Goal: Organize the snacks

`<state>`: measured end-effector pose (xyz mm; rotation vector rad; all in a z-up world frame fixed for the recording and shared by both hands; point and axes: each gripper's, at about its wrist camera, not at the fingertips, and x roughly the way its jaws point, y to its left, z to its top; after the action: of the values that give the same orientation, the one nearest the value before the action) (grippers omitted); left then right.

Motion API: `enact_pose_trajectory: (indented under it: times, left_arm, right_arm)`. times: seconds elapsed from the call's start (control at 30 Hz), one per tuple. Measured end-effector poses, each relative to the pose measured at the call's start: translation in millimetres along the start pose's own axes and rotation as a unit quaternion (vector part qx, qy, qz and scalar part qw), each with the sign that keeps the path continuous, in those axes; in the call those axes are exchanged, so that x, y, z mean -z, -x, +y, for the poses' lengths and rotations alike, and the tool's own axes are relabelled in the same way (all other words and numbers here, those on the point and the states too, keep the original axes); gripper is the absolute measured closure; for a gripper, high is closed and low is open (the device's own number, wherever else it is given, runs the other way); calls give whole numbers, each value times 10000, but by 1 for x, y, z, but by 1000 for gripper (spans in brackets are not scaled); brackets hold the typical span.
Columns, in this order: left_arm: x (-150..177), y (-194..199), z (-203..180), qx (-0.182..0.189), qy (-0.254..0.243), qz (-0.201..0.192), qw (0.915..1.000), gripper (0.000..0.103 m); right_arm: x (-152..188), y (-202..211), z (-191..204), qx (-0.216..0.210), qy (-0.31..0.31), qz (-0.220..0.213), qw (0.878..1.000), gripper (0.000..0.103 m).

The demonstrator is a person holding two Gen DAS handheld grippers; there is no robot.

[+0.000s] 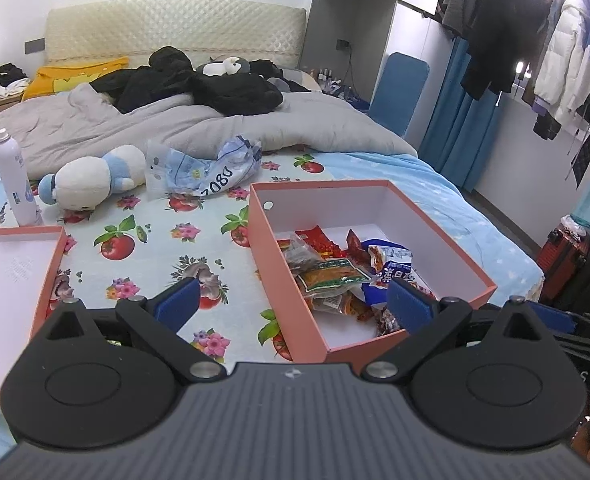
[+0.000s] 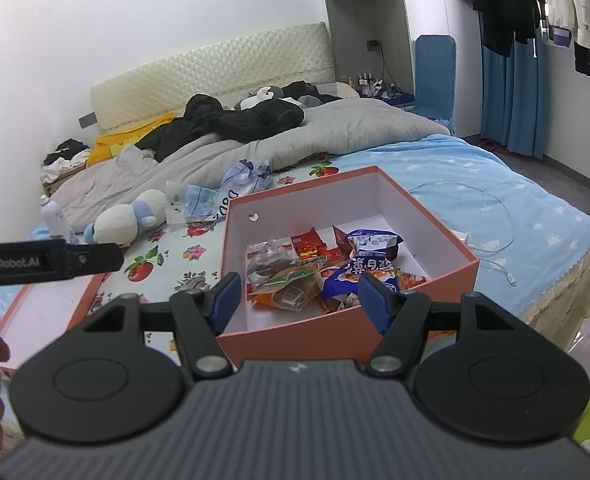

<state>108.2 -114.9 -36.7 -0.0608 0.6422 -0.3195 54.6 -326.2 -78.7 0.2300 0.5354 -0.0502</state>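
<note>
Bright even daylight, blown-out window glare upper right, strong fisheye bending at edges, soft shadows
</note>
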Motion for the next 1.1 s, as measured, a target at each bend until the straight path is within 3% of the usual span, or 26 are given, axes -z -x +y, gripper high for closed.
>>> enact_pose_trajectory:
  times: [0.33,0.37,0.4,0.43,1.1]
  left_arm:
    - [-3,-2,-2,-26,-85,-19,10000,2]
    - [-4,-2,-1,-26,-72,-2,10000,2]
    - [-4,-3,-1,-35,-57,6,10000,2]
    - [-4,-3,0,-38,-48,5,10000,2]
    - [-2,6,1,41,-83,-36,10000,2]
  right_arm:
    - [-6,2,-2,-72,7,-103,9999,34]
    - [-6,2,-4,-61,-20,-133,9999,26]
    - [-6,2,-6,-53,-77,-172,9998,8]
    - [-6,3,-8,-41,-129,-210,9997,0]
    - [-7,8,-10,131,-200,-314,9992,0]
